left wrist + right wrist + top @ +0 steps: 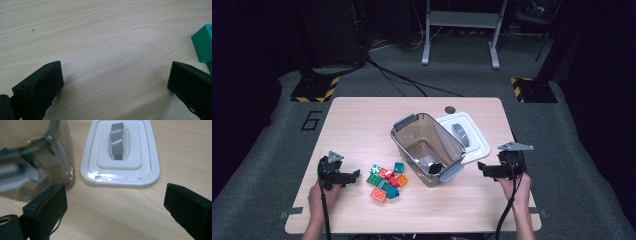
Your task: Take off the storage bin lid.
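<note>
On wood-grain table [362,115]: clear smoky bin [427,145], glossy white lid [474,140], studded blocks [386,181]; both grippers wide, empty.

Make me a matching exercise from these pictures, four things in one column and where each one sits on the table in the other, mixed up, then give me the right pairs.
Things:
1. clear grey-tinted plastic bin with grey handles
2. white plastic lid with a grey handle
3. pile of coloured toy building bricks
4. small black object

Places:
A. lying flat on the wooden table, to the right of the bin
B. inside the bin, at its bottom
C. near the table's middle, with no lid on it
D. on the table between the left claw and the bin

Pairs: 1-C, 2-A, 3-D, 4-B
</note>
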Tool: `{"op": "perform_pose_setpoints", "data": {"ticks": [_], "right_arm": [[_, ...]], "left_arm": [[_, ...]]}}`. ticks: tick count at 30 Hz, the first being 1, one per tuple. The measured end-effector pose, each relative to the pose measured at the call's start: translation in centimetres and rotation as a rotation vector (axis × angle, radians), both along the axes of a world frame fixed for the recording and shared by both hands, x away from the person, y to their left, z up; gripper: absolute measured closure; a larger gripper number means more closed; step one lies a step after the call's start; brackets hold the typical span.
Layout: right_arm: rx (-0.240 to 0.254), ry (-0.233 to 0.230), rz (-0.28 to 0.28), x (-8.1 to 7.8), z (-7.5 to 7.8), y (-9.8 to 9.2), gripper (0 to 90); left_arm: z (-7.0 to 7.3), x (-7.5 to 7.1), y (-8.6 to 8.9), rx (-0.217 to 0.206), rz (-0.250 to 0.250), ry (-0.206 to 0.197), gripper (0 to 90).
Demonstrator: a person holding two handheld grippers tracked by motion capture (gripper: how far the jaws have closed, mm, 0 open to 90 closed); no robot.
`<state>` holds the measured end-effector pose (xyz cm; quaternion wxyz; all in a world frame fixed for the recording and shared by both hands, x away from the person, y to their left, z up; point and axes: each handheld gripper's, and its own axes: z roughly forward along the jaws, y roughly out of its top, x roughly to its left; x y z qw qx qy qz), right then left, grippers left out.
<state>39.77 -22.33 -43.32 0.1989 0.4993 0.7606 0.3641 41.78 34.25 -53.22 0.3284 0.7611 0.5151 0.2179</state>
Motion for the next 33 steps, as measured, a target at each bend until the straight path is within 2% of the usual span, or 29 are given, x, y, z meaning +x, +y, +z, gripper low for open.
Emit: {"op": "perform_pose_setpoints", "data": {"ticks": [1, 5, 8, 14, 16, 18, 19, 20, 21, 23, 25, 26, 28, 29, 30, 33], "right_arm": [[0.012, 0.012, -0.013, 0.0, -0.6, -0.3, 4.0], [-0.023, 0.049, -0.054, 0.1, -3.3, -1.1, 0.7], [-0.023, 0.083, -0.071, 0.3, -5.0, -1.5, 0.0], [-0.034, 0.088, -0.099, 0.5, -7.6, -2.0, 0.0], [-0.051, 0.097, -0.104, 0.5, -8.1, -2.1, 0.0], [-0.067, 0.109, -0.112, 0.6, -8.7, -2.2, 0.0], [-0.086, 0.093, -0.108, 0.6, -9.1, -2.4, 0.0], [-0.087, 0.066, -0.102, 0.4, -9.4, -2.5, 0.0], [-0.08, 0.058, -0.118, 0.3, -9.4, -2.6, 0.0], [-0.078, 0.033, -0.111, 0.4, -9.6, -2.9, 0.0], [-0.078, 0.031, -0.098, 0.4, -9.6, -3.1, 0.0], [-0.08, 0.03, -0.097, 0.4, -9.7, -3.1, 0.0], [-0.079, 0.03, -0.081, 0.2, -9.7, -3.3, 0.0], [-0.078, 0.031, -0.071, 0.1, -9.7, -3.5, 0.0], [-0.071, 0.033, -0.065, -0.1, -9.6, -3.7, 0.0], [-0.074, 0.029, -0.044, -0.7, -9.7, -4.2, 0.0]], "left_arm": [[0.0, 0.0, 0.1, 0.006, -0.006, 0.002, 0.0], [0.0, 0.0, 0.0, 0.0, 0.0, 0.0, 0.0], [0.0, 0.0, 0.1, 0.006, -0.006, 0.002, 0.0], [0.0, 0.0, 0.0, 0.005, -0.006, 0.002, 0.0], [0.1, 0.0, 0.1, 0.005, -0.01, 0.009, 0.0], [0.0, 0.0, 0.1, 0.001, -0.007, -0.005, 0.1], [0.0, 0.0, 0.1, 0.0, -0.006, -0.005, 0.1], [0.0, 0.0, 0.1, 0.001, -0.007, -0.004, 0.1], [0.0, 0.0, 0.1, 0.0, -0.007, -0.004, 0.0], [0.0, 0.0, 0.1, 0.001, -0.007, -0.005, 0.0], [0.1, -0.1, 0.0, 0.007, -0.004, 0.008, 0.0], [0.0, -0.3, -0.1, 0.008, 0.0, 0.002, 0.0], [0.0, -1.0, -0.3, 0.001, -0.018, -0.003, 0.1], [0.1, -1.3, -0.4, 0.011, -0.032, 0.009, 0.2], [0.0, -1.4, -0.6, 0.011, -0.027, 0.001, 0.0], [0.1, -1.8, -0.9, 0.011, -0.022, 0.011, 0.1]]}}
